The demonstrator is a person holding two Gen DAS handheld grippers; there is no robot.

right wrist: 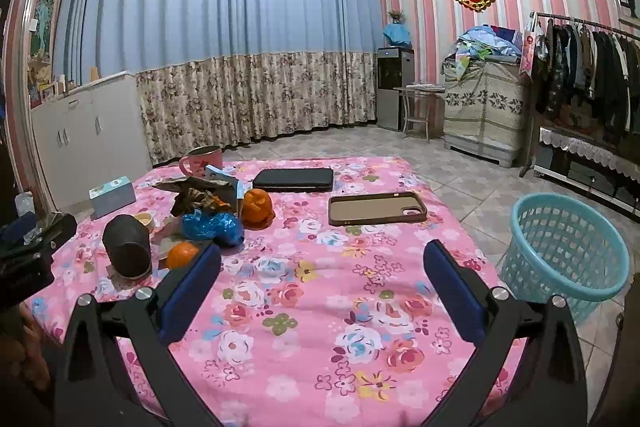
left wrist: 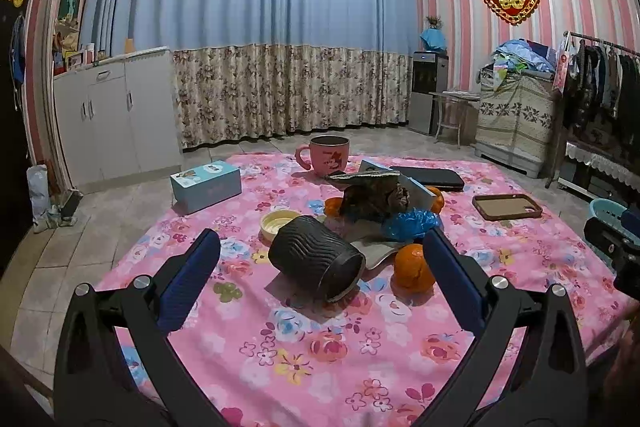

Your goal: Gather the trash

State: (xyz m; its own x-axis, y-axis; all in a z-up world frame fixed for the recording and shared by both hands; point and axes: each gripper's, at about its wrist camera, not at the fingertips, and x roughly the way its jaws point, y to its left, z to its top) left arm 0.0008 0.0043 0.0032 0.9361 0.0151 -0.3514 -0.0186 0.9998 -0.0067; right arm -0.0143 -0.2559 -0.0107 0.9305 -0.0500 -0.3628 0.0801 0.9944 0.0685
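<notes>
Starting at frame left, the left claw (left wrist: pixel 320 267) sits spread wide, lined up on the tipped black cup (left wrist: pixel 316 259) mid-desk. The trash pile (right wrist: pixel 208 211) sits center-left; right claw (right wrist: pixel 322 269) is spread too, empty, with the blue basket (right wrist: pixel 564 251) lower right, probably for drop-offs.

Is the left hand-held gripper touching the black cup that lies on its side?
Apart. In the left wrist view the left hand-held gripper is open, and pink tablecloth shows between each blue finger and the black cup.
</notes>
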